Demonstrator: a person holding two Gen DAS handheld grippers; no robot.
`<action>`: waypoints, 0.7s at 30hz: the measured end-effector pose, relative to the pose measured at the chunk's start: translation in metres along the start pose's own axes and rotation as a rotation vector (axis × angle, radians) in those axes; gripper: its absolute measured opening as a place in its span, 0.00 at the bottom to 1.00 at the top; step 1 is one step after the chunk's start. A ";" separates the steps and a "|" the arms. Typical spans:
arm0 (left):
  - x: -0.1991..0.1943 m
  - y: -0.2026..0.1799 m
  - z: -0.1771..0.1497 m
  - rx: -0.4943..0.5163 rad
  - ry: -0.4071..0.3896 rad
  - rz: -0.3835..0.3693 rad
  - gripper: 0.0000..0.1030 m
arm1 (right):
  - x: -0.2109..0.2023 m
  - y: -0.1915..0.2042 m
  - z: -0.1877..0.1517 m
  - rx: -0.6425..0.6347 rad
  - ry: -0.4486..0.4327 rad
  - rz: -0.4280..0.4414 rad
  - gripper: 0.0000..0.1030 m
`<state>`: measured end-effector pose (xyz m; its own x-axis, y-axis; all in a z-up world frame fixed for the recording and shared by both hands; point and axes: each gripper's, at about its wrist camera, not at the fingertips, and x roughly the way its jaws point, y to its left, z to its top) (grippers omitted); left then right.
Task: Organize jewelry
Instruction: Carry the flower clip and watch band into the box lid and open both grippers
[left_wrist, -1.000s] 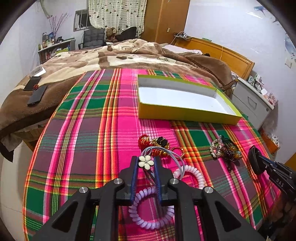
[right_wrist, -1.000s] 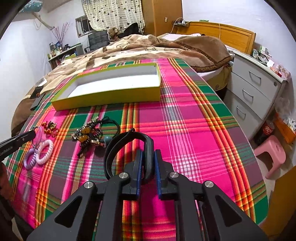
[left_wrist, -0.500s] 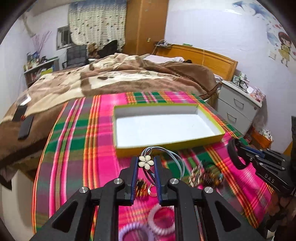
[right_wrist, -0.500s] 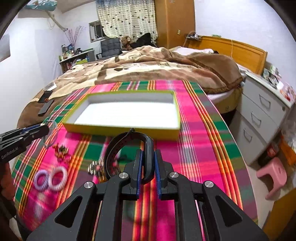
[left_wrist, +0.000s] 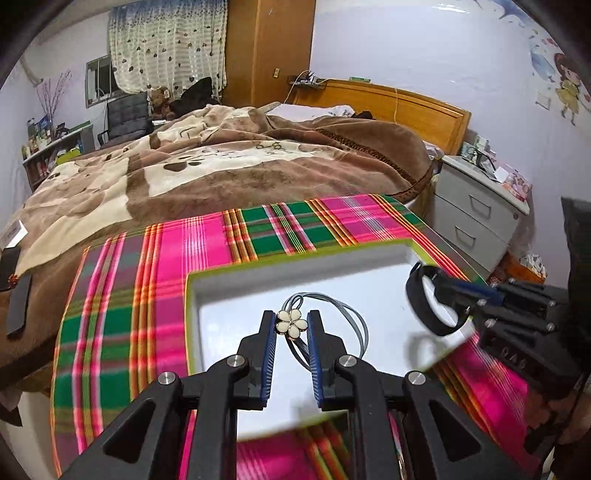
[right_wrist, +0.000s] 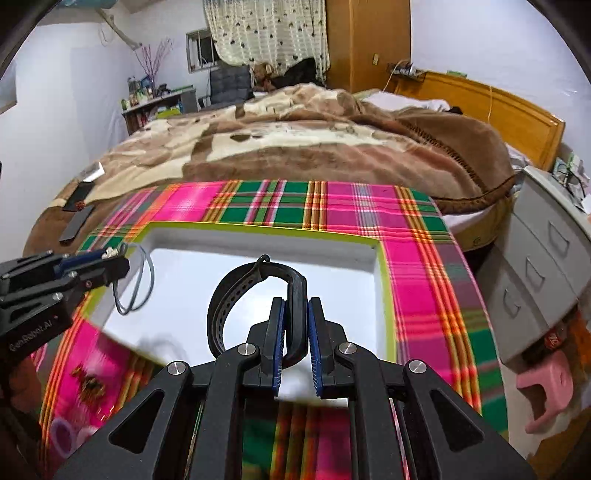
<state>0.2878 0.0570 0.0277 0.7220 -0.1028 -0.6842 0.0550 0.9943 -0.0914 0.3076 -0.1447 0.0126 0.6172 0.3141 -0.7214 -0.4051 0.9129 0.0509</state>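
Both grippers hang over the white-floored box (left_wrist: 229, 314) on the plaid cloth (left_wrist: 122, 295). The left gripper (left_wrist: 291, 326) pinches a hair tie (left_wrist: 360, 319) right at the tips: its cream flower sits between the pads, facing up, grey cord loops trailing right and forward. The right gripper (right_wrist: 295, 325) clamps a black strap (right_wrist: 225, 299), a perforated band curled into a loop standing on edge, bulging left of the narrow jaws.
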 end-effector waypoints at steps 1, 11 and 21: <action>0.008 0.002 0.006 -0.003 0.007 -0.006 0.16 | 0.009 -0.001 0.003 0.007 0.015 0.008 0.12; 0.076 0.014 0.022 -0.003 0.089 0.033 0.16 | 0.067 -0.007 0.021 0.016 0.112 -0.012 0.12; 0.099 0.007 0.019 0.020 0.151 0.033 0.16 | 0.083 -0.005 0.026 0.011 0.138 -0.029 0.12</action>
<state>0.3731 0.0547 -0.0272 0.6116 -0.0717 -0.7879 0.0478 0.9974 -0.0536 0.3781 -0.1164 -0.0300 0.5294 0.2496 -0.8108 -0.3804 0.9241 0.0361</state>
